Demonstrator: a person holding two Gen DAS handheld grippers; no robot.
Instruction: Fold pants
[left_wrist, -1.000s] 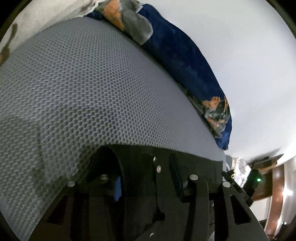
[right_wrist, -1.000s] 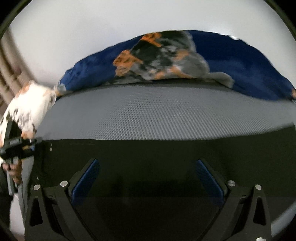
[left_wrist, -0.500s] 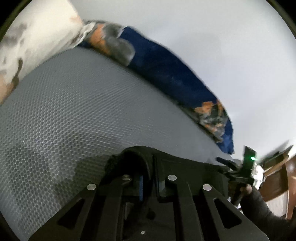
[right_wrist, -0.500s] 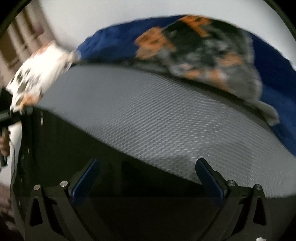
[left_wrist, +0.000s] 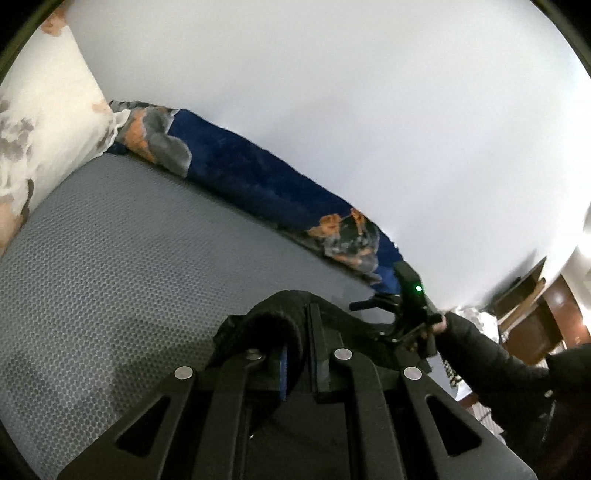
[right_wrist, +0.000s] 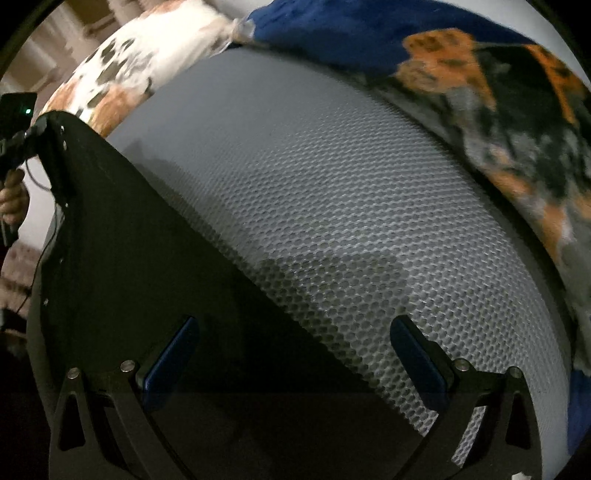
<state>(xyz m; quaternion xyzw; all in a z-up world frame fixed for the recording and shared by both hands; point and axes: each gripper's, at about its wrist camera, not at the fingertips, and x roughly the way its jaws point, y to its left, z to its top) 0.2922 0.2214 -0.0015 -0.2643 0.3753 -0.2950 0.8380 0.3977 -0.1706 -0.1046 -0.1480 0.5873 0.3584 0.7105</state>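
Black pants (right_wrist: 155, 266) lie on a grey honeycomb-textured mattress (right_wrist: 332, 192). In the left wrist view my left gripper (left_wrist: 299, 354) is shut on a bunched edge of the pants (left_wrist: 273, 314) and holds it lifted off the mattress (left_wrist: 110, 258). My right gripper (right_wrist: 291, 354) is open, its blue pads (right_wrist: 173, 350) wide apart over the pants' edge, holding nothing. The right gripper also shows in the left wrist view (left_wrist: 402, 314), held by a dark-sleeved hand. The left gripper shows at the far left of the right wrist view (right_wrist: 18, 122).
A blue blanket with orange and grey print (left_wrist: 258, 177) lies along the mattress's far edge by a white wall (left_wrist: 369, 110). A white floral pillow (left_wrist: 44, 110) sits at the left. Brown furniture (left_wrist: 535, 314) stands at the right.
My left gripper has closed on the pants' edge and raised it, tilting upward. My right gripper has swung to the right, staying open.
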